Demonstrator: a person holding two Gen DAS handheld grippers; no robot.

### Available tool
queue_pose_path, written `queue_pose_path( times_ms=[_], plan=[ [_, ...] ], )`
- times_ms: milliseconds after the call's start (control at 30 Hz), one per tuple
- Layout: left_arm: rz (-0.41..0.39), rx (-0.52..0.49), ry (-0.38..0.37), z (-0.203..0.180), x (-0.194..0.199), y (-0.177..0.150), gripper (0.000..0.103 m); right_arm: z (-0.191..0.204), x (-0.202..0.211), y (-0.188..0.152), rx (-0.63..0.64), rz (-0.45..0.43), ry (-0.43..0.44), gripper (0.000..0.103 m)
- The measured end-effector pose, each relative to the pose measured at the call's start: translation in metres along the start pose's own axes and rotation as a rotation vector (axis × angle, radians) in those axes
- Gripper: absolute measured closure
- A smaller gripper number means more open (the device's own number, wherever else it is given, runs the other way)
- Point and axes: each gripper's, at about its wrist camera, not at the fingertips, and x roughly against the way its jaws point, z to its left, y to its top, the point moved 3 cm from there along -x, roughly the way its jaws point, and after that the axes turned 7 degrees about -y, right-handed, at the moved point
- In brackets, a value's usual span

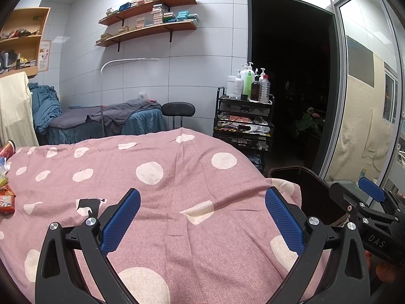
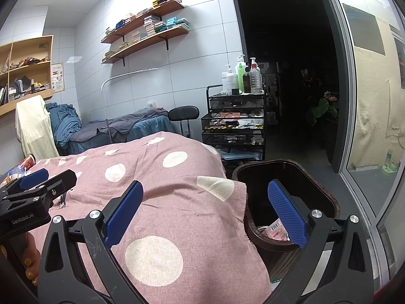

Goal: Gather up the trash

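Both sets of jaws stand wide apart and hold nothing. Seen from its own camera, the left gripper [image 1: 202, 217] hangs over the pink spotted blanket [image 1: 177, 177], with bare cloth showing between its blue pads. From the right wrist view, the right gripper [image 2: 205, 212] straddles the blanket's edge: its left pad lies over the cloth, while its right pad lies over the open mouth of the dark bin [image 2: 326, 192].

That bin stands just beside the blanket, on the side toward the dark doorway [image 2: 291, 63]. Inside it, low down, lies a pink and white wrapper [image 2: 274, 229] with a barcode; part of it is hidden behind the right pad.

More trash lies on the blanket's far left edge, well apart from the bin. The left wrist view shows a red packet [image 1: 6, 200], a clear crumpled wrapper [image 1: 3, 169] beyond it, and a red cup [image 1: 7, 148] tipped over at the blanket's corner.

Beyond the blanket, a black wire cart [image 1: 243, 124] carries a cluster of bottles [image 1: 249, 82] on top. A black stool [image 1: 178, 110] stands between the cart and a bed with blue covers [image 1: 101, 121]
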Motion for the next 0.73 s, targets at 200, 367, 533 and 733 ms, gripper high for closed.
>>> queue_pose_path(
  times_ms=[200,367,533,733],
  plan=[
    [0.002,0.000,-0.001,-0.0005,-0.0005,-0.0016,0.005,-0.0002,0.0001,0.0003,-0.001,0.000,0.000,0.006],
    [0.000,0.000,0.000,-0.0008,-0.0011,-0.0015,0.005,-0.0005,0.0002,0.0004,-0.001,0.000,0.000,0.006],
    [0.008,-0.004,0.000,-0.0013,-0.0019,-0.0027,0.005,-0.0008,0.0001,0.0007,0.000,0.001,0.001,0.006],
    [0.007,0.000,0.006,-0.0004,-0.0024,-0.0038,0.005,-0.0005,-0.0012,-0.0009,0.000,0.004,0.001,0.006]
  ],
)
